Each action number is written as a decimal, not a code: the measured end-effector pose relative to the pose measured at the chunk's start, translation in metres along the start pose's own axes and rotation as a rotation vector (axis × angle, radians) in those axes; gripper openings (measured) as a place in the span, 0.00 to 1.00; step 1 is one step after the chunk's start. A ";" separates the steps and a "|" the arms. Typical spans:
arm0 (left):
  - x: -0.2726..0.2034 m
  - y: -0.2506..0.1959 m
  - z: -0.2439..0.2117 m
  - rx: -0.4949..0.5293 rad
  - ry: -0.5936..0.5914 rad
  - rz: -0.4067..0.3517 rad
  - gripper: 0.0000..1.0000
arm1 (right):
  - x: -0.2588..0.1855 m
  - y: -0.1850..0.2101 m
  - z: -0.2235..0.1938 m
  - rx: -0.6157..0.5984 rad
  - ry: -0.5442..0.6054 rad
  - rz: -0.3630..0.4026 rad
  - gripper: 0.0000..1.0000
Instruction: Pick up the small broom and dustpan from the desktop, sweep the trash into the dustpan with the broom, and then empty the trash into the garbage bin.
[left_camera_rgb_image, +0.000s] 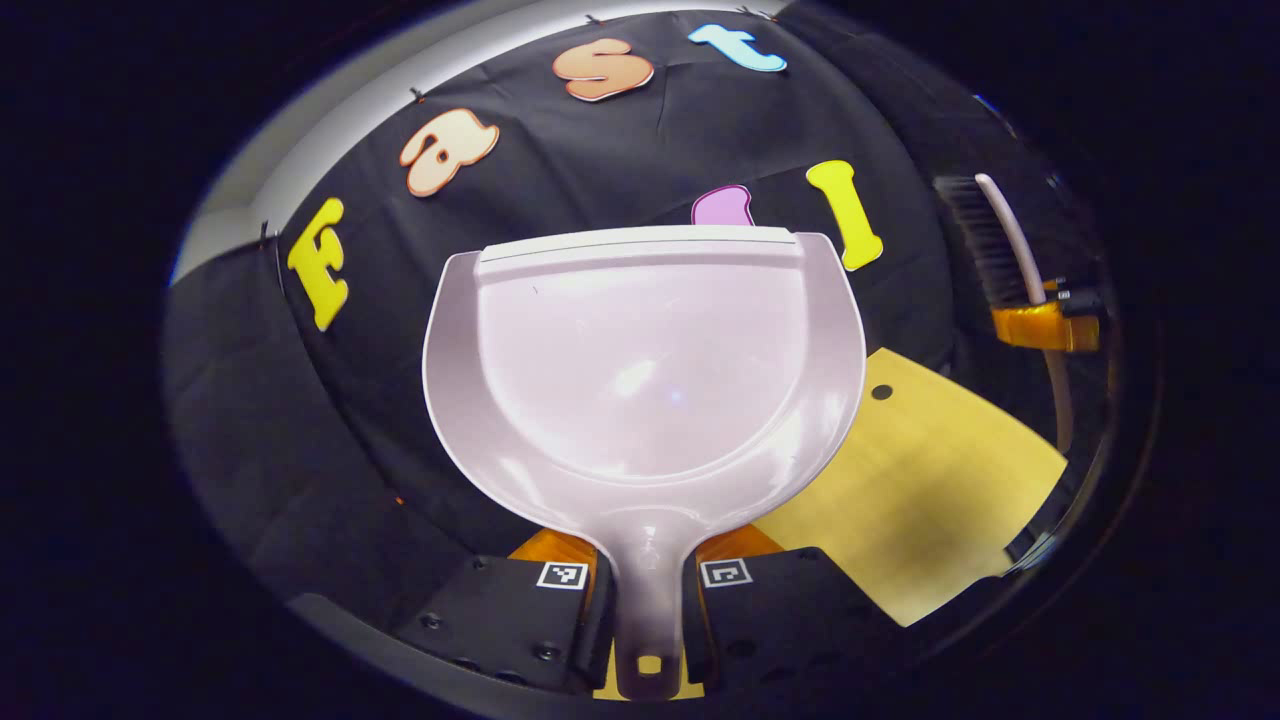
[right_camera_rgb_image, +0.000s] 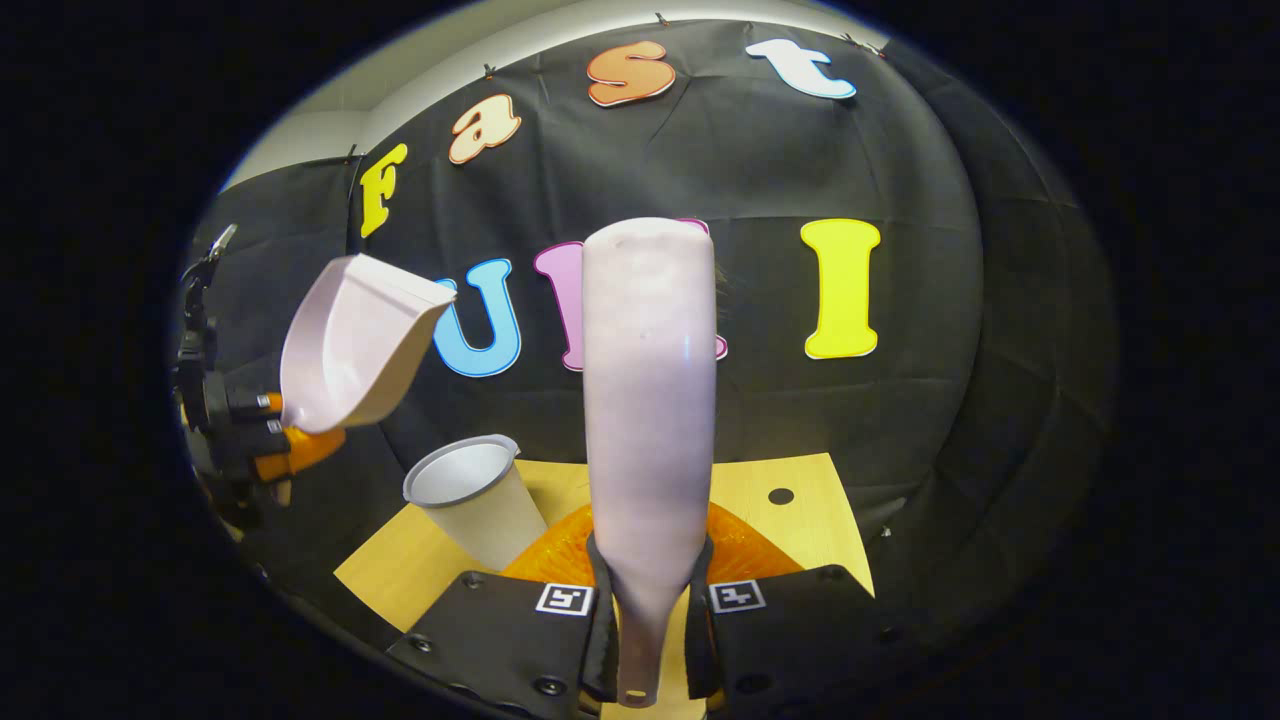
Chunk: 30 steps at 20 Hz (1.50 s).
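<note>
Left gripper view: left gripper (left_camera_rgb_image: 648, 625) clamps the dustpan (left_camera_rgb_image: 640, 370) handle; at 3 o'clock, right gripper (right_camera_rgb_image: 648, 625) clamps the broom (right_camera_rgb_image: 650, 400).

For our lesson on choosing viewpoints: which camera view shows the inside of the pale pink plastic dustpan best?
The left gripper view: the pale pink plastic dustpan faces the camera, its whole inner pan open to sight and bare, handle between the left gripper fingers. The right gripper view shows the dustpan farther off, side-on and tilted, so little of the inside.

Dustpan (right_camera_rgb_image: 355, 345) raised left of broom (right_camera_rgb_image: 650, 400); bin (right_camera_rgb_image: 470, 495) on desktop (right_camera_rgb_image: 810, 500) between.
</note>
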<state>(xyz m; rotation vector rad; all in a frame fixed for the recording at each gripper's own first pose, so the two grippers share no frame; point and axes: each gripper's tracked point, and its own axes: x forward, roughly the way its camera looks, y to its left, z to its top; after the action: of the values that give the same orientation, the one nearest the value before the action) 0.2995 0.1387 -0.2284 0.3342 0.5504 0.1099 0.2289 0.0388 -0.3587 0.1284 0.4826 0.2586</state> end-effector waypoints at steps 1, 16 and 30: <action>0.004 -0.024 -0.017 -0.101 0.053 -0.064 0.24 | 0.006 -0.001 -0.010 0.017 0.034 -0.004 0.28; 0.105 -0.191 -0.233 -0.202 0.847 -0.250 0.25 | 0.069 -0.022 -0.320 0.142 0.994 -0.158 0.29; 0.096 -0.188 -0.213 -0.240 1.052 -0.284 0.25 | 0.063 -0.031 -0.362 -0.032 1.288 -0.266 0.29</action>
<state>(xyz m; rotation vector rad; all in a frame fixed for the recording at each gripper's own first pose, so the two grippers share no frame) 0.2703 0.0400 -0.5098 -0.0710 1.6031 0.0693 0.1180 0.0489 -0.7104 -0.1595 1.7593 0.0542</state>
